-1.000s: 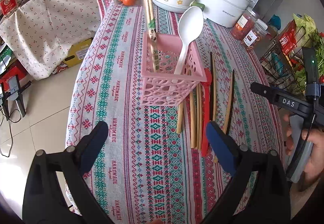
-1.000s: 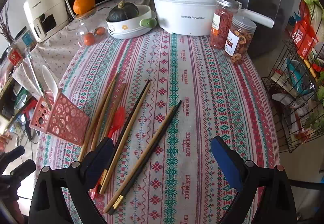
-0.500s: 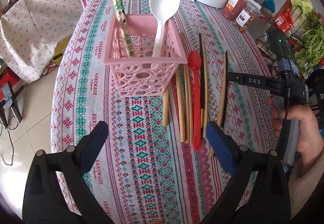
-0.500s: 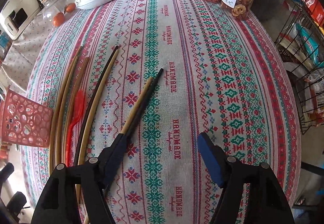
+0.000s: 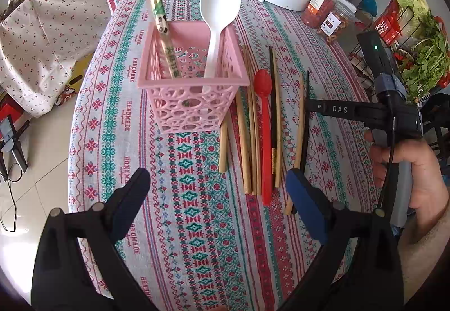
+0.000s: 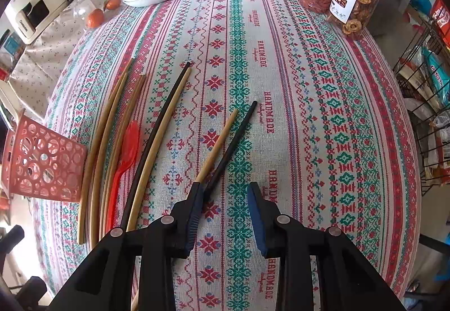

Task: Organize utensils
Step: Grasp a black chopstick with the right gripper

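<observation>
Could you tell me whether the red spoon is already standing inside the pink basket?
No, the red spoon lies flat on the tablecloth among the chopsticks, beside the pink basket, which holds only a white spoon and wrapped chopsticks.

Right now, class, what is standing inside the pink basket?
Inside the pink basket stand a white spoon and a wrapped pair of chopsticks, both leaning on its rim. Their lower ends are partly hidden behind the perforated wall; nothing else shows through.

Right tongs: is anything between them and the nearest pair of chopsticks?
Nothing visible. The right tongs are closing over the mismatched pair, tan chopstick and black chopstick; the left pad already overlaps their near ends, and only bare tablecloth lies around.
</observation>
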`<state>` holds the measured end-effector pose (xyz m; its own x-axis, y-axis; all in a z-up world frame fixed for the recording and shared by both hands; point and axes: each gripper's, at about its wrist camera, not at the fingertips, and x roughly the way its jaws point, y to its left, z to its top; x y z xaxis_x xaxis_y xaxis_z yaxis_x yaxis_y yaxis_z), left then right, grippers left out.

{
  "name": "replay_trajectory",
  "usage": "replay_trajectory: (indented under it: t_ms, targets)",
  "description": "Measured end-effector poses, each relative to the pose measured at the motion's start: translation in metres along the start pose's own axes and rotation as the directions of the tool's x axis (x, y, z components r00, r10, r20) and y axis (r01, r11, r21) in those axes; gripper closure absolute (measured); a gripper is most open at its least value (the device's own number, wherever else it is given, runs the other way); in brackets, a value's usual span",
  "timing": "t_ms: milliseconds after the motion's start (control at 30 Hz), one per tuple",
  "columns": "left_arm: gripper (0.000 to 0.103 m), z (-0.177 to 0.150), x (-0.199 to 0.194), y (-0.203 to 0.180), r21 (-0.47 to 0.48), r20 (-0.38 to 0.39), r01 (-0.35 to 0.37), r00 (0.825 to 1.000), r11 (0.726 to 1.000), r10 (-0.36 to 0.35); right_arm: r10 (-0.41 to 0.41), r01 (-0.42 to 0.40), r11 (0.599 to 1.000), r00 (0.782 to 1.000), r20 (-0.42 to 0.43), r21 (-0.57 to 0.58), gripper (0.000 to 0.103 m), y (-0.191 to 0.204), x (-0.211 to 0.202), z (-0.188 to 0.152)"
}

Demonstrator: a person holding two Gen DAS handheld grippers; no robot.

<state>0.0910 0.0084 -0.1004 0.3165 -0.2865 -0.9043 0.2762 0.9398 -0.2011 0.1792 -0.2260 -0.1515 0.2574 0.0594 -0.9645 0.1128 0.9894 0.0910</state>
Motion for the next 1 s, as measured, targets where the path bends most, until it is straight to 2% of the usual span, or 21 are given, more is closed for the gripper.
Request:
replay_trajectory:
  t_ms: [167, 233, 300, 367, 433, 600, 667, 767, 833, 1000]
  targets:
    - [0.006, 0.0, -0.001, -0.003, 0.009, 0.004, 0.005, 1.0, 1.0, -0.005, -0.09, 0.091, 0.992, 0.996, 0.01, -0.09, 0.071, 0.02, 0.005, -0.001]
    - [0.006, 0.0, 0.0, -0.007, 0.019, 0.005, 0.006, 1.0, 1.0, -0.006, -0.103, 0.103, 0.99, 0.995, 0.008, -0.095, 0.072, 0.025, 0.006, -0.001]
    - [0.006, 0.0, 0.001, -0.011, 0.03, 0.006, 0.009, 1.0, 1.0, -0.01, -0.088, 0.088, 0.993, 0.996, -0.006, -0.078, 0.074, 0.023, 0.006, 0.0]
    - [0.006, 0.0, -0.001, -0.018, 0.046, 0.011, 0.021, 1.0, 0.999, -0.021, -0.086, 0.085, 0.994, 0.996, -0.012, -0.071, 0.085, 0.018, 0.005, -0.001]
    - [0.006, 0.0, -0.002, -0.027, 0.074, 0.02, 0.029, 0.999, 0.997, -0.031, -0.059, 0.058, 0.997, 0.998, -0.02, -0.052, 0.091, 0.008, 0.002, -0.003]
    - [0.008, -0.001, -0.002, -0.051, 0.148, 0.033, 0.05, 0.998, 0.988, -0.055, 0.023, -0.023, 1.0, 0.999, -0.034, -0.001, 0.096, -0.02, -0.005, -0.016]
    - [0.013, 0.001, 0.0, -0.061, 0.179, 0.034, 0.065, 0.997, 0.982, -0.072, 0.051, -0.05, 0.999, 0.998, -0.027, 0.018, 0.097, -0.033, -0.014, -0.023]
    - [0.029, 0.007, 0.005, -0.077, 0.211, 0.026, 0.078, 0.996, 0.974, -0.085, 0.092, -0.091, 0.995, 0.996, -0.002, 0.046, 0.097, -0.048, -0.029, -0.03]
    - [0.045, 0.013, 0.011, -0.088, 0.229, 0.011, 0.088, 0.996, 0.969, -0.093, 0.113, -0.114, 0.992, 0.993, 0.014, 0.047, 0.097, -0.055, -0.038, -0.034]
    - [0.069, 0.031, 0.04, -0.116, 0.292, -0.013, 0.033, 0.999, 0.956, -0.03, 0.149, -0.151, 0.987, 0.988, 0.044, 0.046, 0.097, -0.066, -0.061, -0.036]
